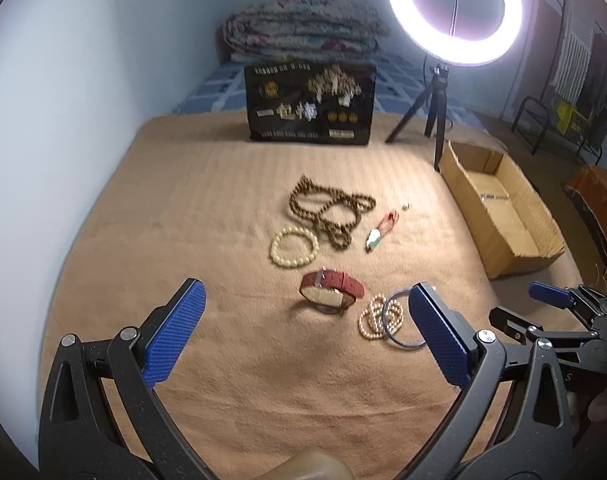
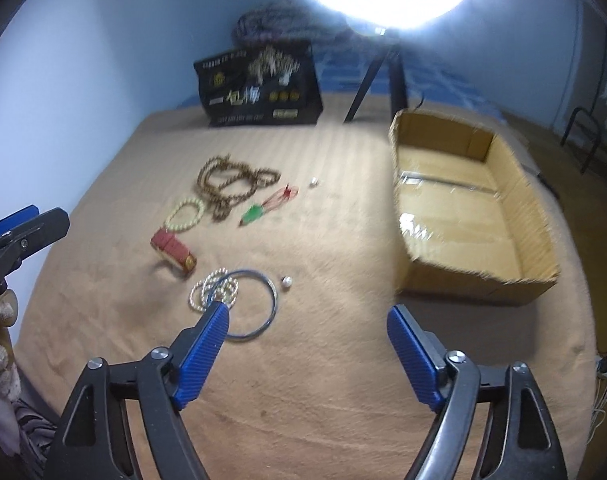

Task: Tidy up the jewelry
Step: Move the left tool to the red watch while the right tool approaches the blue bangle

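Jewelry lies spread on a tan blanket (image 1: pixel 223 208). A red watch strap (image 1: pixel 330 290) stands just beyond my open left gripper (image 1: pixel 305 304), whose jaws hold nothing. Beside the strap lie a pearl strand (image 1: pixel 377 317) and a metal bangle (image 1: pixel 403 318). Farther off are a cream bead bracelet (image 1: pixel 293 247), a long brown bead necklace (image 1: pixel 327 208) and a green pendant on red cord (image 1: pixel 377 232). In the right wrist view my right gripper (image 2: pixel 307 322) is open and empty above the blanket, its left finger over the bangle (image 2: pixel 259 304) and pearl strand (image 2: pixel 207 290). A small silver bead (image 2: pixel 286 282) lies nearby.
An open cardboard box (image 2: pixel 463 208) sits on the right of the bed. A black printed bag (image 1: pixel 309 104) stands at the back, beside a ring light on a tripod (image 1: pixel 451 8). Folded quilts (image 1: pixel 303 28) are stacked against the wall. A tiny white piece (image 2: pixel 314 182) lies beyond the pendant.
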{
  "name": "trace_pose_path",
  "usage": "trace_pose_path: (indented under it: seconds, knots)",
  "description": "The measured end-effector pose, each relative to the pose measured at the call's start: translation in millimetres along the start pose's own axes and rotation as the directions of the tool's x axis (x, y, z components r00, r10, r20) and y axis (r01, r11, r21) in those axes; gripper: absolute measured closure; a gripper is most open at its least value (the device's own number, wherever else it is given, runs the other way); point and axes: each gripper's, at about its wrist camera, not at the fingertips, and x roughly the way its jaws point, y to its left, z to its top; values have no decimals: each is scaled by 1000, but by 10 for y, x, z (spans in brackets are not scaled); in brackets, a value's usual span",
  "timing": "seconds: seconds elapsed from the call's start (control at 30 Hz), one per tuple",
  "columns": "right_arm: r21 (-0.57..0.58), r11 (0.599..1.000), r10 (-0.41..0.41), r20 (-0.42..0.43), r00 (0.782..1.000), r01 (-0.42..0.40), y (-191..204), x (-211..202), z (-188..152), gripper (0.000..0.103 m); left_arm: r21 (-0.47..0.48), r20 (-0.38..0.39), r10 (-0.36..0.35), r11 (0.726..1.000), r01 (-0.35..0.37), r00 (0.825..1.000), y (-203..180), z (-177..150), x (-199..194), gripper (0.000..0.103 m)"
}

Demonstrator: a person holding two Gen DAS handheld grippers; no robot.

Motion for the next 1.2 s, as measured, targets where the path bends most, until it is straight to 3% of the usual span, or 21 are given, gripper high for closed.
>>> trace_pose_path:
  seconds: [0.17,0.47,1.03,1.2]
  knots:
    - [-18,1000,20,-75,997,-21,31,205,-30,32,83,-72,-12,996,18,997,-151,-100,241,1]
    - [19,996,87,-175,981,-85,67,552,-17,46,133,-91,-13,991,25,996,-224,-27,546,1]
    - [46,992,128,-234,964,-121,165,929,64,64,161,-172,-20,986,48,985,-210,45,1151,1]
    - [48,991,131,-240,962,-123,178,973,88,67,178,-180,-23,982,56,983,-227,34,1227,7]
